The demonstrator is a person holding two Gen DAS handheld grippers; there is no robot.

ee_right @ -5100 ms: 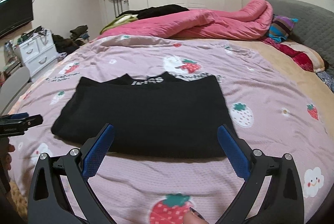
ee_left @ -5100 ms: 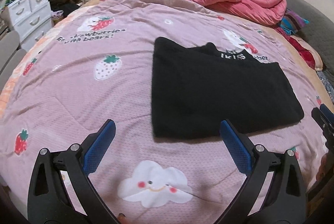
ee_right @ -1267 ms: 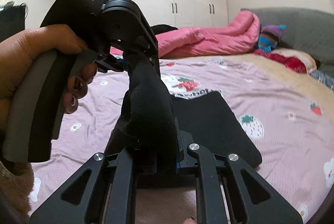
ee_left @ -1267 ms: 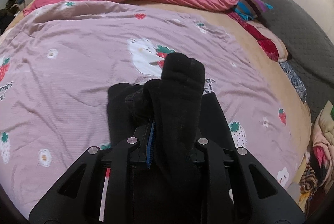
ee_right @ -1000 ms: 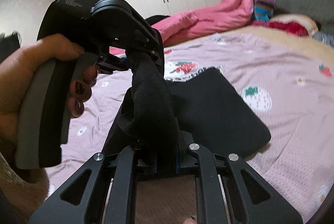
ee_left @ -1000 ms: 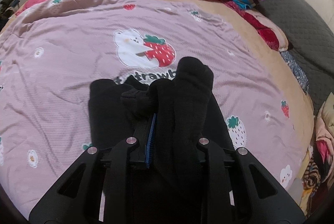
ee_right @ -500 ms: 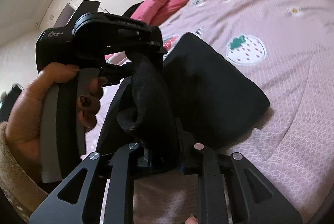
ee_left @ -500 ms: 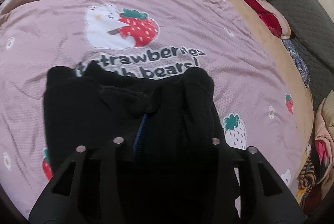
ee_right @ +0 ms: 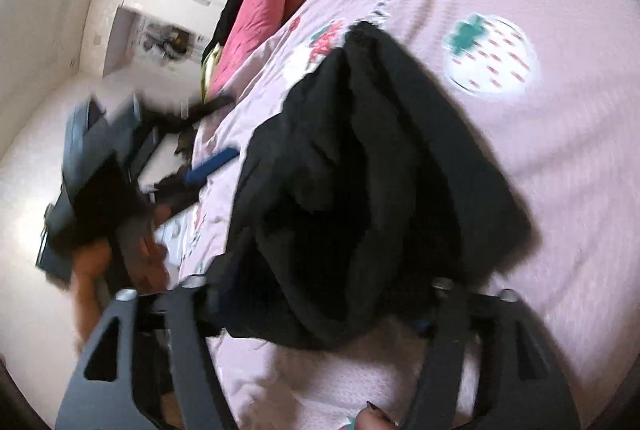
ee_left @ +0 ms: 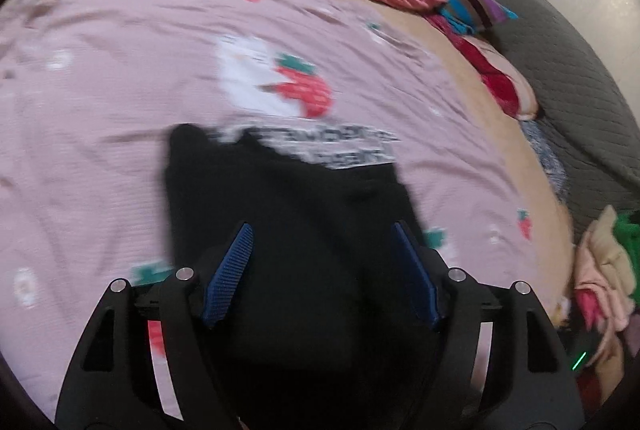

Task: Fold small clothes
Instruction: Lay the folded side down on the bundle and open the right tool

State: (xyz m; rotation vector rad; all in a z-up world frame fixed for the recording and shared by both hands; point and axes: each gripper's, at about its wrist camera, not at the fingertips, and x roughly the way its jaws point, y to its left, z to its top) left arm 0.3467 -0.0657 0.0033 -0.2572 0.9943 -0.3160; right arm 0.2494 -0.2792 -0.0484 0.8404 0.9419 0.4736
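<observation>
- Lying on the pink strawberry-print bedspread (ee_left: 100, 101), the black garment (ee_left: 288, 213) is folded, long axis running away from the left tool (ee_left: 322, 266).
- Left tool: jaws spread wide, gripping nothing, over the garment.
- Right tool (ee_right: 320, 294): frame arms spread; fingers hidden by bunched cloth; grip cannot be told.
- Bedspread lettering: blurred, unreadable.
</observation>
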